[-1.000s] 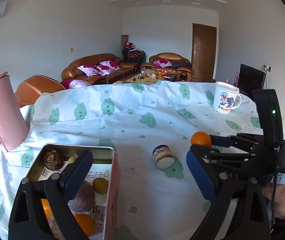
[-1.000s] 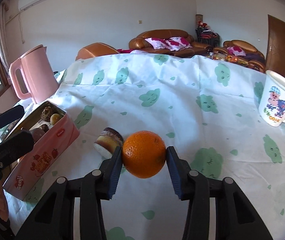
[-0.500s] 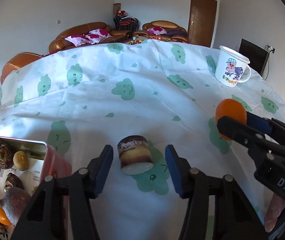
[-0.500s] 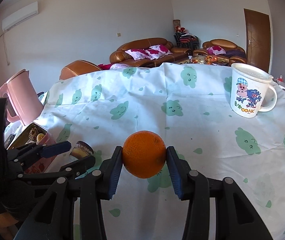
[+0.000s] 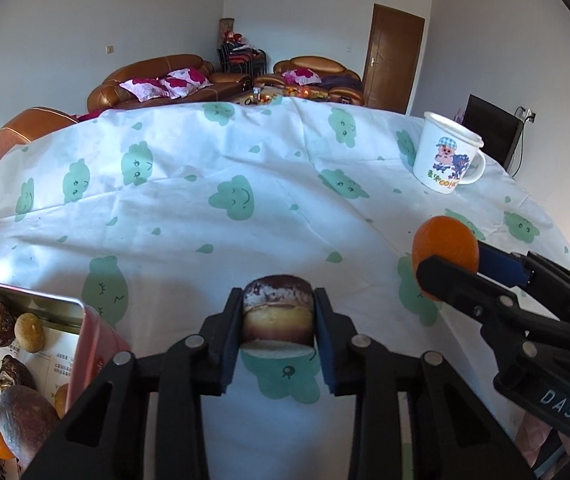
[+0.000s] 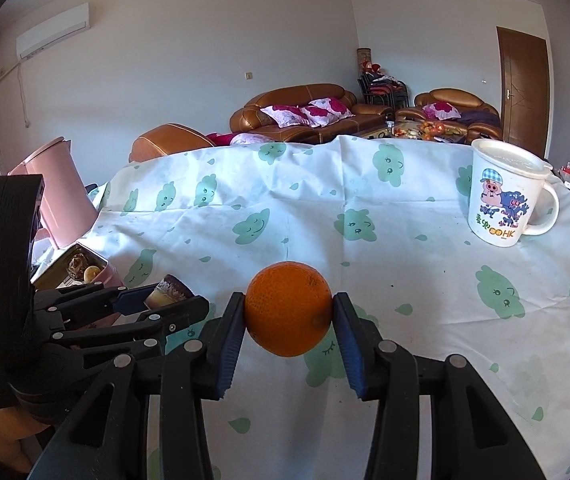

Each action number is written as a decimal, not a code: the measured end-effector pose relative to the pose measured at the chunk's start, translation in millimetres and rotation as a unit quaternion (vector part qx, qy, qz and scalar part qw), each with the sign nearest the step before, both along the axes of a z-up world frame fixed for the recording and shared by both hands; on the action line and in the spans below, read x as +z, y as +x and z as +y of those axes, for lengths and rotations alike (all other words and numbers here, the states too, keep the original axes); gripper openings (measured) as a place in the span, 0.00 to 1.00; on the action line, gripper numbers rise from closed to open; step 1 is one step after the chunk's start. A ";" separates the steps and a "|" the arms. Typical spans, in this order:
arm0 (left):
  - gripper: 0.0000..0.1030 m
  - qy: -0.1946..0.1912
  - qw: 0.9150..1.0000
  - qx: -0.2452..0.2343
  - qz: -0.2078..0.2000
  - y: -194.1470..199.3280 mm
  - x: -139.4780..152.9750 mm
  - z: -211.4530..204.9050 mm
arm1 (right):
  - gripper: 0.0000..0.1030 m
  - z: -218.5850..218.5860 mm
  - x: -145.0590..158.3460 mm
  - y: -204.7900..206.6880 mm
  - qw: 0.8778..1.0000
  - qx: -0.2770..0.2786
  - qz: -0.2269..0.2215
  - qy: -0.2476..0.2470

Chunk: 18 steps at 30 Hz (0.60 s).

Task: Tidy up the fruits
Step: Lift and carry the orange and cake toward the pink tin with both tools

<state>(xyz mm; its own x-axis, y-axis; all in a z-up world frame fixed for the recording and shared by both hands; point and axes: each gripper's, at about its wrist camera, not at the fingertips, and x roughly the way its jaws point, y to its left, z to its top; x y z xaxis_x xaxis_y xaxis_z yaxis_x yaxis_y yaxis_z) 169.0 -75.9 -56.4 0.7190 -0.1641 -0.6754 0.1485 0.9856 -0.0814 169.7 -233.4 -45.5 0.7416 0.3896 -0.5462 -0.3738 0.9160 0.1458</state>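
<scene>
My left gripper (image 5: 278,320) is shut on a small round cake-like piece (image 5: 277,314) with a dark top and a tan side, on the cloth. It also shows in the right wrist view (image 6: 169,295). My right gripper (image 6: 288,320) is shut on an orange (image 6: 288,314) and holds it above the table. The orange also shows at the right of the left wrist view (image 5: 444,245). A pink tin (image 5: 93,336) with several fruits inside lies at the lower left.
A white cartoon mug (image 6: 503,194) stands at the far right of the table, also in the left wrist view (image 5: 447,156). A pink kettle (image 6: 59,196) stands at the far left behind the tin (image 6: 85,270). The cloud-print cloth (image 5: 245,200) covers the table.
My left gripper has swung from over the tin to the cake-like piece and shut on it. My right gripper has kept hold of the orange and moved right.
</scene>
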 end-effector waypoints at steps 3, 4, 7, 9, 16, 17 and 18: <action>0.34 0.003 1.000 0.001 -0.020 -5.2 5.4 0.1 | 0.45 2.0 2.7 -5.2 1.000 -0.001 -0.015 -0.005; 0.34 0.002 1.000 0.001 -0.025 -5.8 6.8 0.3 | 0.45 2.1 3.6 -6.5 1.000 0.001 -0.020 -0.005; 0.34 -0.002 0.999 0.003 -0.039 -8.9 9.9 2.2 | 0.45 1.5 5.6 -9.9 0.999 0.003 -0.031 -0.003; 0.34 -0.006 0.999 0.003 -0.047 -11.1 11.7 3.7 | 0.45 0.6 6.7 -11.9 0.999 0.005 -0.037 0.001; 0.34 -0.009 0.997 0.010 -0.074 -19.7 17.4 5.8 | 0.45 -1.2 10.6 -17.7 0.998 0.011 -0.057 0.009; 0.34 -0.007 0.997 0.010 -0.079 -21.5 18.4 5.0 | 0.45 -1.0 10.9 -18.8 0.998 0.011 -0.060 0.009; 0.34 -0.005 0.996 0.010 -0.084 -23.4 19.4 4.5 | 0.45 -1.2 11.4 -19.8 0.998 0.010 -0.063 0.009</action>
